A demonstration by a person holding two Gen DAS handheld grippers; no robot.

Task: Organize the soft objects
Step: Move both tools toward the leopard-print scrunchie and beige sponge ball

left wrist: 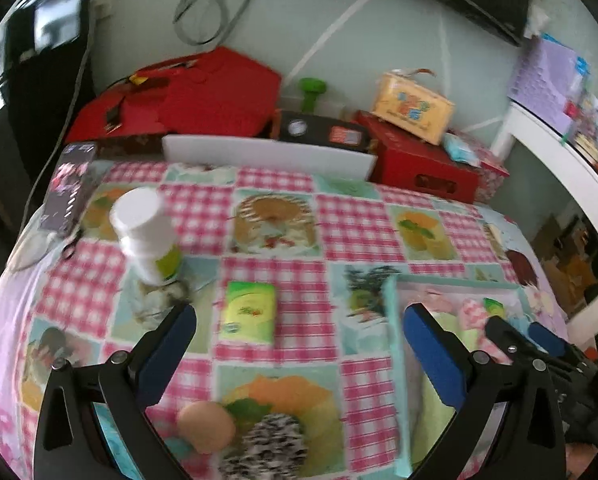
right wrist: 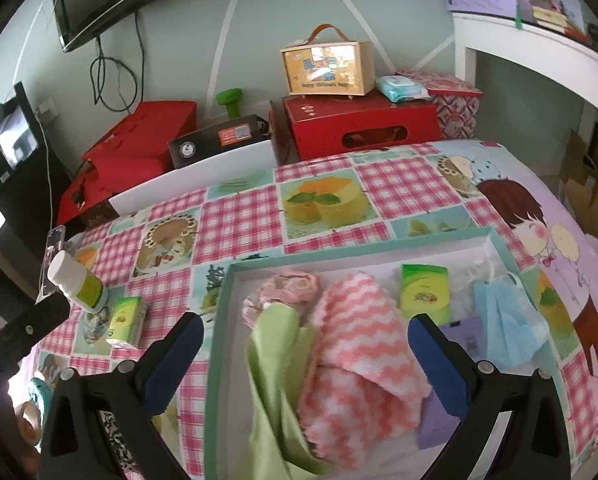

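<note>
From the left wrist camera, the left gripper hangs over the checked tablecloth with its jaws spread wide and nothing between them. Just ahead of the gap, nearer the left finger, a green tissue pack lies flat, its long axis running away from the jaws toward the wall. Past the left fingertip a white bottle stands tilted, cap leaning away to the left. Low between the jaws, close to the camera, sit a brown egg-shaped ball and a black-and-white patterned piece, touching each other. The right finger overlaps the teal-rimmed tray, and the right gripper shows just beyond it, too blurred there to judge. From the right wrist camera, the right gripper is also wide open and empty, poised over the tray. Between its jaws lie a pink zigzag cloth and a green cloth, side by side and touching, both stretched lengthwise toward the camera, with a pink rolled cloth at their far end. Beyond the right fingertip a second tissue pack lies with its long axis pointing away, and a blue face mask is crumpled outside the right finger. A purple piece lies under that finger.
</note>
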